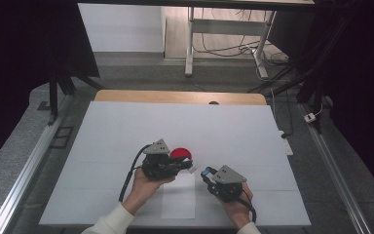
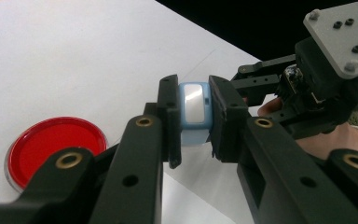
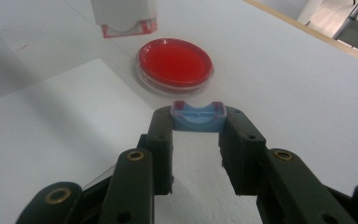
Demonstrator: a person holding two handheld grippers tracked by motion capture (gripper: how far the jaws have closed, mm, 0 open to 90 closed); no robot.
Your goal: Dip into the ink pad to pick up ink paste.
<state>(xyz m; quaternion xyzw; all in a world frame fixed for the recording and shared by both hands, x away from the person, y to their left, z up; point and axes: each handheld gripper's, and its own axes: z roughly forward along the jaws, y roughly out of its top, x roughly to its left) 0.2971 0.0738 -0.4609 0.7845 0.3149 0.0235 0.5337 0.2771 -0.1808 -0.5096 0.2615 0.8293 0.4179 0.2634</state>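
Bright red round dish (image 3: 175, 64) with clear rim, pale blue cap (image 3: 198, 117) with a red-edged lip, white piece (image 3: 124, 15) trimmed in red, black fingers (image 3: 242, 144), white-covered counter (image 1: 126, 131) with tan wooden far edge

Bright, even overhead light — soft shadows, dark surroundings, near foreground blurred

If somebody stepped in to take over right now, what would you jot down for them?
Left gripper: shut on a small pale blue piece, held above the white sheet.
Right gripper: shut on a small blue cap, also off the sheet.
Red dish lies on the sheet just beyond both grippers.
Done: both pieces picked up, one per gripper.
Left: probably bringing the pieces together or to the dish; which one I cannot tell.
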